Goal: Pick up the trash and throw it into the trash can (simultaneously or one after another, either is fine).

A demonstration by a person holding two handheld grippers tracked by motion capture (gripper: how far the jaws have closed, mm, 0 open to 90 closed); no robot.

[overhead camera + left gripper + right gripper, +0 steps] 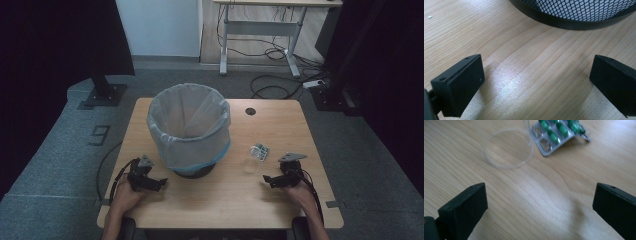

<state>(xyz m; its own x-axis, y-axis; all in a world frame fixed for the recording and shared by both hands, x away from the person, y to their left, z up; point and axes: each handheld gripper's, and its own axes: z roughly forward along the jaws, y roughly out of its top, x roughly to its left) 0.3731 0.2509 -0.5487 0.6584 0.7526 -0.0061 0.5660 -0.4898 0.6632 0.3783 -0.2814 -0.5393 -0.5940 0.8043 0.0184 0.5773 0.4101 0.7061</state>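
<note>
High view: a lined mesh bin (190,129) stands at the middle of the table (220,200). To its right lie a clear round lid (250,164) and, just beyond it, a blister pack (260,151) of green capsules. The right gripper (270,180) rests on the table near the lid, which lies ahead of it and slightly toward the bin. The left gripper (161,183) rests on the far side of the bin's base, well apart from both items. The right hand is clearly the nearer.

Left gripper view: jaws spread wide, nothing between them but bare wood; the bin's black base ring (569,22) curves across just ahead.

Right gripper view: jaws spread wide and empty. The lid (507,148) lies flat ahead and left of centre; the pack (557,133) touches or overlaps its far edge, long axis running diagonally away to the right, one end propped up.

Judgement: the coming pick falls to the right gripper, moving forward.
</note>
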